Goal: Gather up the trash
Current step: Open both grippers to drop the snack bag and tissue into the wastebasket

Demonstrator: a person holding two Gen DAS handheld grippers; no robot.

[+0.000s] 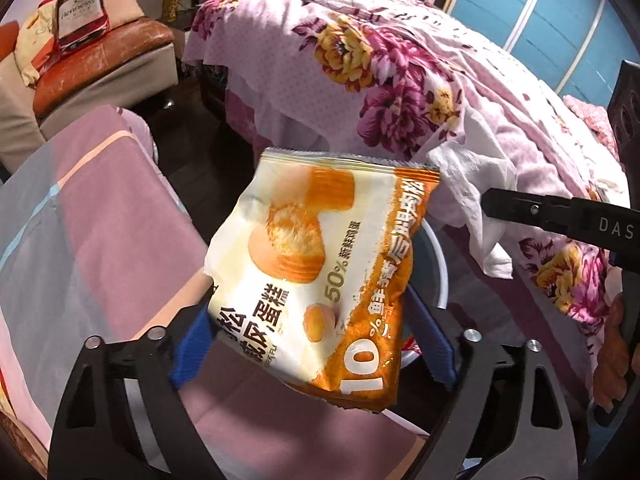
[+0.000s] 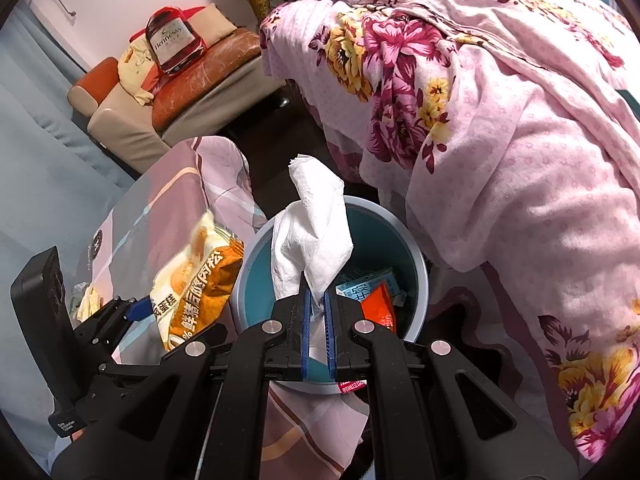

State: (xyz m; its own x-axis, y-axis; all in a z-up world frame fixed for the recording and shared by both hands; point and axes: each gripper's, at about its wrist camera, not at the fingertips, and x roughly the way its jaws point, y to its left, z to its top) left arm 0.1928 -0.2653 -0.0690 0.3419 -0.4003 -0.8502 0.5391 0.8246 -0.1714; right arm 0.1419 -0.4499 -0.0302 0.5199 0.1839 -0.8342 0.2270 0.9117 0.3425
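- Left gripper (image 1: 312, 344): blue-padded jaws clamped on the lower part of a snack wrapper (image 1: 320, 264); seen from the right wrist view as a black frame at lower left (image 2: 132, 312), same wrapper (image 2: 196, 280) in its grip.
- Snack wrapper: white and orange packet with printed cake pictures and Chinese lettering, crinkled, held in the air just beside the bin's left rim and above the striped cover.
- Right gripper (image 2: 316, 320): blue pads pressed together on the lower end of a white tissue (image 2: 312, 236); in the left wrist view one of its black fingers (image 1: 520, 208) enters from the right with the tissue (image 1: 472, 200) draped at its tip.
- White tissue: crumpled, embossed paper, standing up from the jaws, held directly over the bin opening.
- Trash bin (image 2: 416, 248): round, pale blue-grey rim, teal inside, standing between the striped cover and the floral bedding; only a strip of rim (image 1: 440, 264) shows behind the wrapper in the left wrist view.
- Bin contents: an orange-red packet (image 2: 380, 304) and a light blue printed packet (image 2: 368, 286) lying at the bottom.
- Striped cover (image 1: 100, 216): mauve, grey and peach fabric over a surface left of the bin.
- Floral bedding (image 2: 500, 120): pink with magenta and yellow flowers, hanging down right of the bin.
- Sofa (image 2: 192, 92): beige with worn orange cushions, at the far wall.
- Red Hennessy bag (image 2: 172, 40): resting on the sofa seat.
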